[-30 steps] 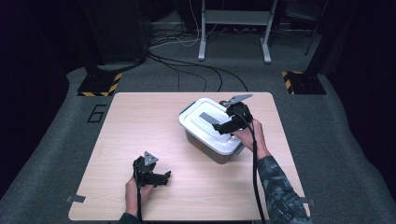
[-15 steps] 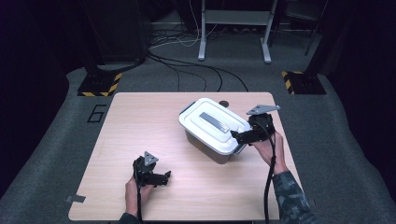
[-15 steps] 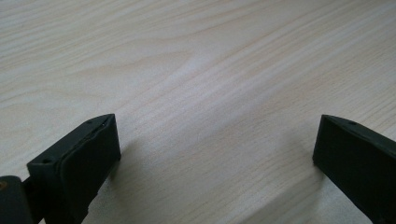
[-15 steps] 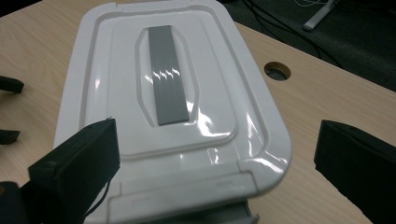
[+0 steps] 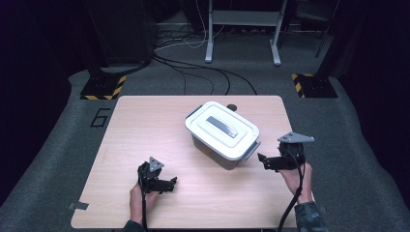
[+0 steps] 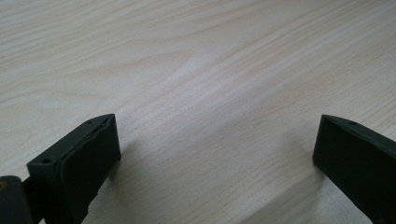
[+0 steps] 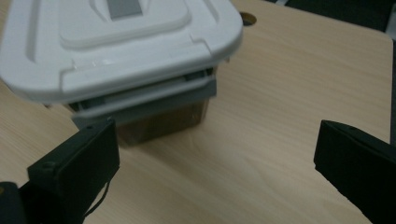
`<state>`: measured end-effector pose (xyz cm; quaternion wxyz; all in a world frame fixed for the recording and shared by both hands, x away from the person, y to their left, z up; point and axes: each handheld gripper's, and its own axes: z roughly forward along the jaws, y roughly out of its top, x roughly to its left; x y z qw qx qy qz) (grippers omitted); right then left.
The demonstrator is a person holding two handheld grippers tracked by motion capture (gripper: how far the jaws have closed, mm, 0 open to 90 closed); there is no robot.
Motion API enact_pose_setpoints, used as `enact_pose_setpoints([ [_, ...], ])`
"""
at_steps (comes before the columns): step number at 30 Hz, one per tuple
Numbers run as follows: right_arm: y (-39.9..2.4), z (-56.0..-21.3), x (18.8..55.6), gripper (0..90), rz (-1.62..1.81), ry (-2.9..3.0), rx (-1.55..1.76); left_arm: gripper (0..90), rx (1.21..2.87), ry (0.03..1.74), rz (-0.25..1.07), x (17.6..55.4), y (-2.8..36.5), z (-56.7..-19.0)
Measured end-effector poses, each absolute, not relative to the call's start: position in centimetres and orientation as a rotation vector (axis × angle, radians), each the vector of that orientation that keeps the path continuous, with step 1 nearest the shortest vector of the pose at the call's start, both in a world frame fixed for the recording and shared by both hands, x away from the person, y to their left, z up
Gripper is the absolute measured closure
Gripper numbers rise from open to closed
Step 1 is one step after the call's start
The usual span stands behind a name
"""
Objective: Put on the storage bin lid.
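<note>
While the lidded box [image 5: 222, 134] stands mid-table [image 5: 145, 125], nothing crowds it.

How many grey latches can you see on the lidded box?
2: one latch on the box's end toward the right gripper, one latch on the far end. No others visible.

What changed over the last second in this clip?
The right gripper came off the white lid of the box and drew back toward the person, to the box's near right end; its jaws have just been opening, nothing between them. The left gripper and the box stayed put.
</note>
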<state>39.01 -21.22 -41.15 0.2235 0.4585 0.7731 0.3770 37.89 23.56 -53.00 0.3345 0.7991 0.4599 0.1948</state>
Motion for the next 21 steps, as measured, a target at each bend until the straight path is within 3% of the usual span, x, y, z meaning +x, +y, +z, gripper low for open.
enact_pose_setpoints([
  [14, -23.9, -50.9, 36.4, 0.0, 0.925, 2.171, 1.462, 0.3, 2.086, 1.200, 0.509, 37.9, 23.6, -53.0],
  [21, -23.7, -52.7, 35.5, 0.0, 0.880, 2.134, 1.434, 0.3, 2.086, 1.200, 0.508, 37.9, 23.6, -53.0],
])
